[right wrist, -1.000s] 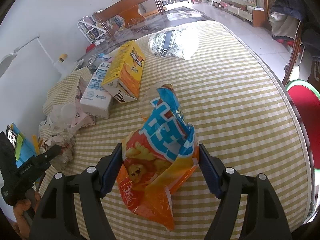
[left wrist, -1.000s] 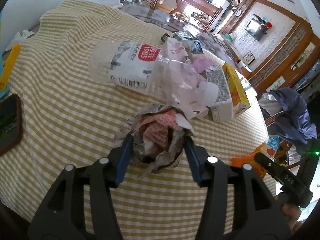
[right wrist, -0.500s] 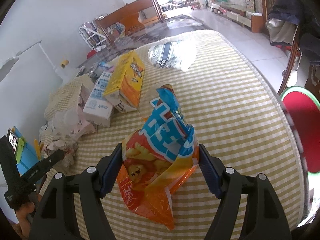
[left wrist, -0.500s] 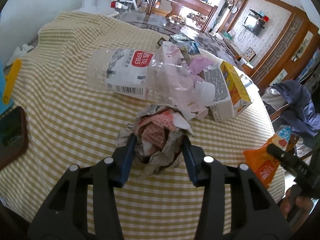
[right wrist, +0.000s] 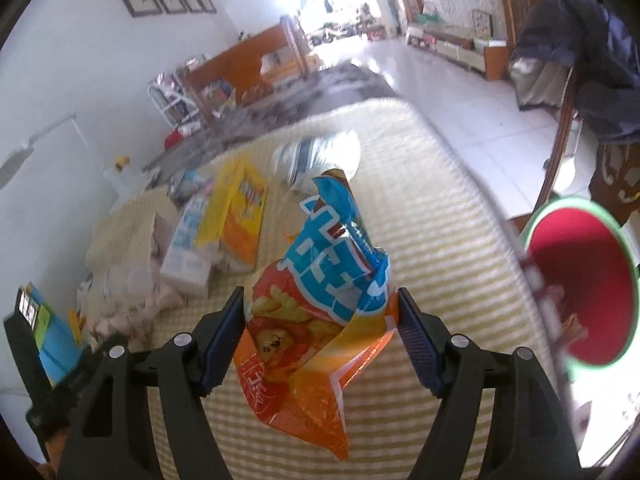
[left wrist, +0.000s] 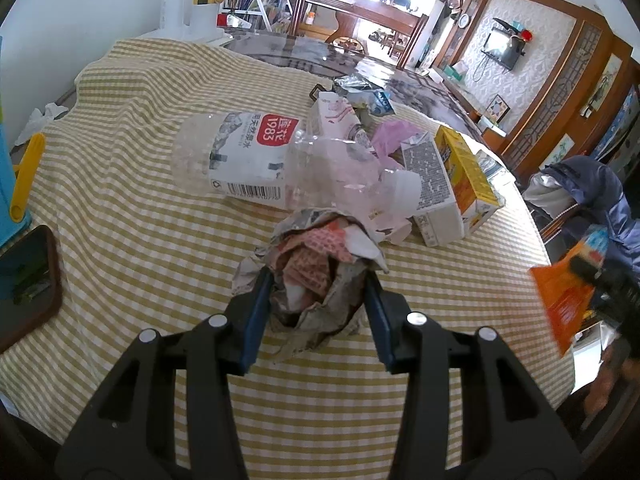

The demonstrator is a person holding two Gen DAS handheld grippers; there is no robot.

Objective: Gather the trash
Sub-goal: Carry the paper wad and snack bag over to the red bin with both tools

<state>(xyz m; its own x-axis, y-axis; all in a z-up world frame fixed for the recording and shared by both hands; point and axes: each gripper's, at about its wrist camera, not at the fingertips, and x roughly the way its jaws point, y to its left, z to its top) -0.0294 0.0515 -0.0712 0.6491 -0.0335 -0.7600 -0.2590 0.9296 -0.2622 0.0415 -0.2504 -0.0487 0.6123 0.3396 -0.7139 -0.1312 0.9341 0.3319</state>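
My left gripper [left wrist: 318, 284] is shut on a crumpled paper wad [left wrist: 320, 272], grey outside with red-and-white scraps inside, held just above the checked tablecloth [left wrist: 132, 216]. My right gripper [right wrist: 320, 304] is shut on an orange and blue snack bag [right wrist: 320, 304], lifted off the table; the bag also shows at the right edge of the left wrist view [left wrist: 568, 296]. Behind the wad lie a crushed clear water bottle [left wrist: 256, 160] with a red label and two cartons [left wrist: 444, 188].
A red bin with a green rim [right wrist: 580, 284] stands on the floor right of the table. A phone [left wrist: 28, 280] lies at the table's left edge. A clear bag [right wrist: 320, 152] lies at the far end. A chair with dark clothes [right wrist: 584, 56] stands beyond.
Both grippers have risen with their loads. The right gripper has swung right, so the red bin looms larger; its view is blurred by motion.
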